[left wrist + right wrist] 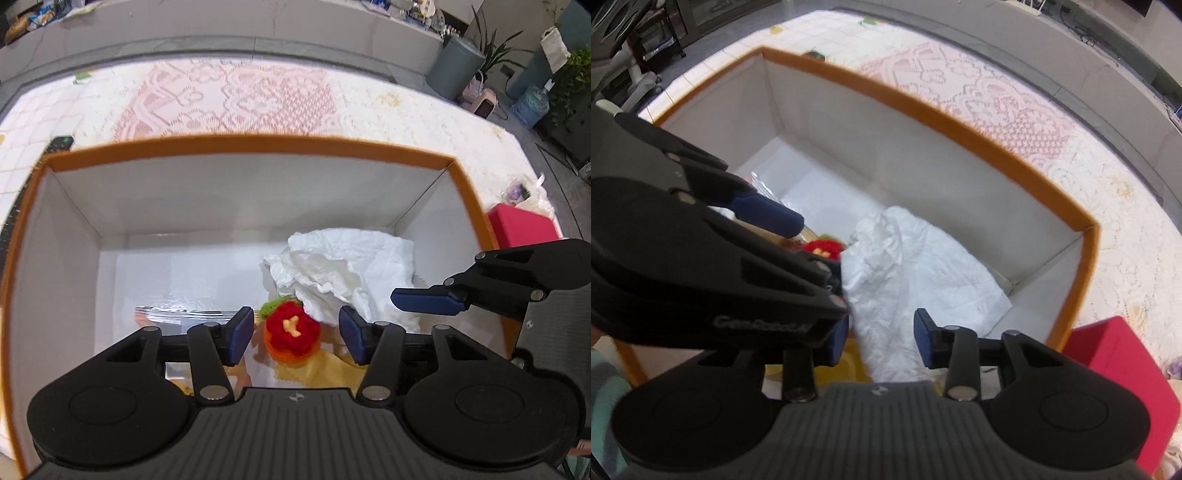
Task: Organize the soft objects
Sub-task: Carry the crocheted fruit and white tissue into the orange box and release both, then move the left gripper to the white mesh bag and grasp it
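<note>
Inside orange-rimmed box point(255, 146), crumpled white cloth point(923, 266) lies diagonally beneath both slack, parted claws point(295, 334) point(881, 341).

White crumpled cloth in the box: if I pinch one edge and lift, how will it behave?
The white cloth lies creased and bunched, so probably floppy: it should drape and trail. It looks thin, likely light. It overlaps the crocheted flower, which may get dragged.

The left wrist camera sits just behind its own gripper point(297, 334), close above the box point(258, 144), looking steeply down into it and on across the table to the far room. The right wrist camera looks down likewise past its gripper point(881, 341), angled toward the box's point(923, 107) far corner. Both views share the box interior, the white cloth point(347, 266) point(916, 266) and each other's gripper.
</note>
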Available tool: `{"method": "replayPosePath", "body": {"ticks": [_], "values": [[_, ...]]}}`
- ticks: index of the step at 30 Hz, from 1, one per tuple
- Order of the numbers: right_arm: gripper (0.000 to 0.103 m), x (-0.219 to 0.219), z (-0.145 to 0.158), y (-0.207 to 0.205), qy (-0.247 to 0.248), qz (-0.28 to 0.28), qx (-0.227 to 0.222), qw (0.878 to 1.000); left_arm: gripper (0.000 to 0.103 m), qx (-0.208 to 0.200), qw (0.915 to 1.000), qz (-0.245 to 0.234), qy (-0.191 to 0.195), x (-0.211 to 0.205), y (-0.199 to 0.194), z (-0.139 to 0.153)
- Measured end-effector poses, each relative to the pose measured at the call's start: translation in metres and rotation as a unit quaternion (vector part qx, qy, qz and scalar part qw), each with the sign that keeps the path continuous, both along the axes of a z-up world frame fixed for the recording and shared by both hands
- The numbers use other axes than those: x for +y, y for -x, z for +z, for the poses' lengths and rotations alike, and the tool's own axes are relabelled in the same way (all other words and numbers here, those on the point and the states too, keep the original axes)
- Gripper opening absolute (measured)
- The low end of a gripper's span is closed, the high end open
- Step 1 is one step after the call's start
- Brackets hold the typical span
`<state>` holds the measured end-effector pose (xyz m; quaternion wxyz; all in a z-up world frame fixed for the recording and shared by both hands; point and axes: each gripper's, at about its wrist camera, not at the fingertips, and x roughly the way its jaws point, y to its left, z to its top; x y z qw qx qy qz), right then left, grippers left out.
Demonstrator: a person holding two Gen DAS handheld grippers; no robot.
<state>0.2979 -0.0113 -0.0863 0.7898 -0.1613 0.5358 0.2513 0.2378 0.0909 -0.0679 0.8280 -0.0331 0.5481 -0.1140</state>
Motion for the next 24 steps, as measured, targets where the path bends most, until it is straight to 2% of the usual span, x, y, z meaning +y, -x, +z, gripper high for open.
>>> {"method": "replayPosePath", "body": {"ticks": [4,8,15,19,20,24], "values": [[0.041,-0.006,0.020,0.009,-0.013,-0.005,-0.020,1.000,0.062,-0.036,0.9993,0.001,-0.002,-0.002,0.020,0.025],[0.047,-0.018,0.048,0.029,-0.031,-0.021,-0.055,0.998,0.062,-0.090,0.9959,0.001,-0.003,-0.008,0.048,0.052],[0.048,-0.052,0.089,0.085,-0.088,-0.079,-0.118,0.986,0.063,-0.206,0.9784,-0.018,0.009,-0.035,0.108,0.098],[0.052,-0.079,0.097,0.122,-0.106,-0.116,-0.155,0.975,0.063,-0.246,0.9685,-0.036,0.015,-0.058,0.139,0.105],[0.055,-0.086,0.098,0.132,-0.109,-0.127,-0.162,0.973,0.063,-0.251,0.9669,-0.040,0.019,-0.064,0.145,0.105],[0.058,-0.118,0.100,0.165,-0.115,-0.169,-0.179,0.962,0.063,-0.259,0.9633,-0.053,0.048,-0.083,0.165,0.100]]}}
